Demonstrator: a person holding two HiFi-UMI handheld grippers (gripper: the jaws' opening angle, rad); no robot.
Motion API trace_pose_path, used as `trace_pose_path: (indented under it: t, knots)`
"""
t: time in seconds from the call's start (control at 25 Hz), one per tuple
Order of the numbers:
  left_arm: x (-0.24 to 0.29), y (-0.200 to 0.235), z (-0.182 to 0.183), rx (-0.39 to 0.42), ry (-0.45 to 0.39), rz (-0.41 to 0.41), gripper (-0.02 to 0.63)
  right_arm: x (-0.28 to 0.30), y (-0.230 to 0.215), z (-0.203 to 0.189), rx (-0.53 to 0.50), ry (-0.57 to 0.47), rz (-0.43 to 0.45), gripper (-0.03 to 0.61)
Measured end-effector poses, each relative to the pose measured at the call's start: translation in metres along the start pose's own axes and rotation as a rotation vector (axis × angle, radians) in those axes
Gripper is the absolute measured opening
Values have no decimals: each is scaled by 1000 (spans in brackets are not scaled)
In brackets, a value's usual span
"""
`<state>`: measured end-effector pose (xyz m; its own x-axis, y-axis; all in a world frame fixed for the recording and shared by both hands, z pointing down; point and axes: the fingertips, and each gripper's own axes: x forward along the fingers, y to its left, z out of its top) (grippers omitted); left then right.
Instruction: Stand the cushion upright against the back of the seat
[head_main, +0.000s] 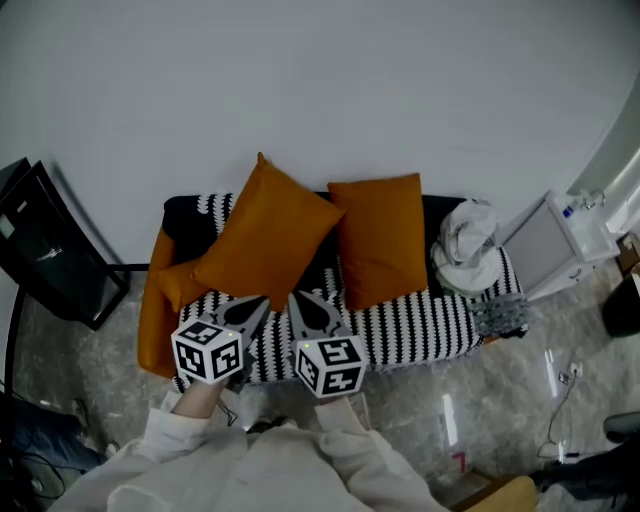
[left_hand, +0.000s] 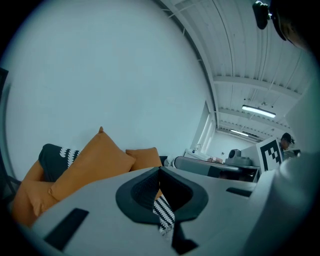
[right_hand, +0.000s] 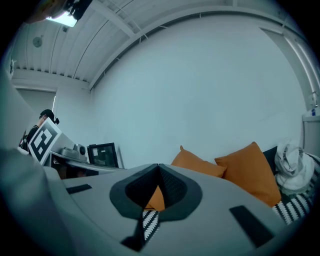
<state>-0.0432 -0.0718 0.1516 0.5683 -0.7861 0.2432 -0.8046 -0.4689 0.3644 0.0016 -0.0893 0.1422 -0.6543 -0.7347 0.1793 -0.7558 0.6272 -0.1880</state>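
The orange cushion (head_main: 265, 235) leans on the back of the seat (head_main: 420, 325), but tilted, with one corner pointing up. Its right corner reaches a second orange cushion (head_main: 380, 235), which stands straight against the back. A third orange cushion (head_main: 160, 300) hangs over the left end of the seat, and a white bundle of cloth (head_main: 468, 245) lies at the right end. My left gripper (head_main: 260, 302) and my right gripper (head_main: 298, 300) are side by side over the front edge, near the tilted cushion. The fingers (left_hand: 142, 190) of both are pressed together and hold nothing.
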Motion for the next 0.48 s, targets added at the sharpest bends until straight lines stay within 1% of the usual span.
trace_pose_path:
  t: [0.28, 0.48]
  knots:
    - [-7, -2, -3, 27, -7, 13, 8, -10, 11, -1, -90, 9, -23, 12]
    - [-7, -6, -2, 59, 18, 14, 8, -13, 18, 2, -132, 23, -25, 12]
